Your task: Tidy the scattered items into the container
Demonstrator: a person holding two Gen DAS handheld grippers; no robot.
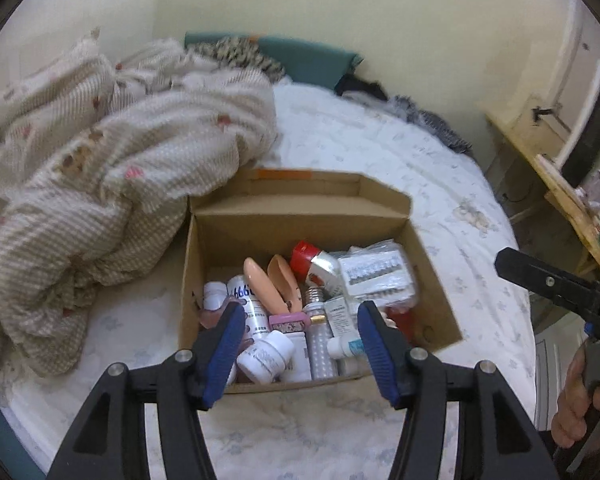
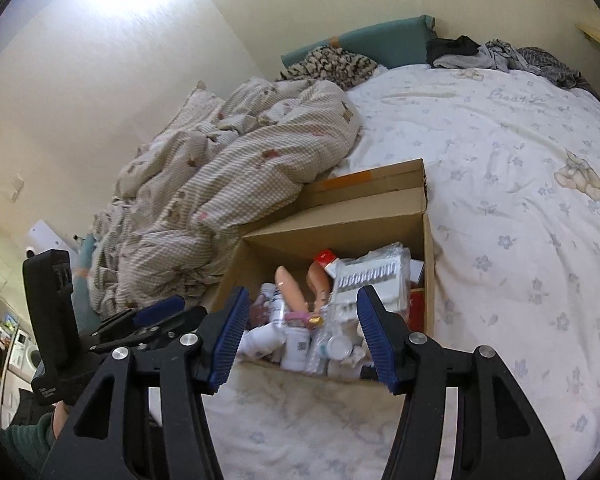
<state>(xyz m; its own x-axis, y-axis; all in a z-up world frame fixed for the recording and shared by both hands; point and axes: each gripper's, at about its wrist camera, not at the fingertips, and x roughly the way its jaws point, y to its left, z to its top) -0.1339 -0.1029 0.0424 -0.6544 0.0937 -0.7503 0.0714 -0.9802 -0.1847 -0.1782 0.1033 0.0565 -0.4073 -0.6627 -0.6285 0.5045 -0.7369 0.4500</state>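
Both tongs gape empty: left gripper and right gripper hover at lower centre, just before the cardboard box of bottles; one white bottle reads "666".

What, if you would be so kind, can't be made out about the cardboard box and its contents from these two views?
- Near end of the cardboard box: in the left wrist view the left gripper covers it; in the right wrist view the right gripper does.
- Labels on the white bottles: too small and blurred in both views.
- Box floor: buried under the piled items in both views.
- Far left outer side of the box: hidden by the rumpled blanket.
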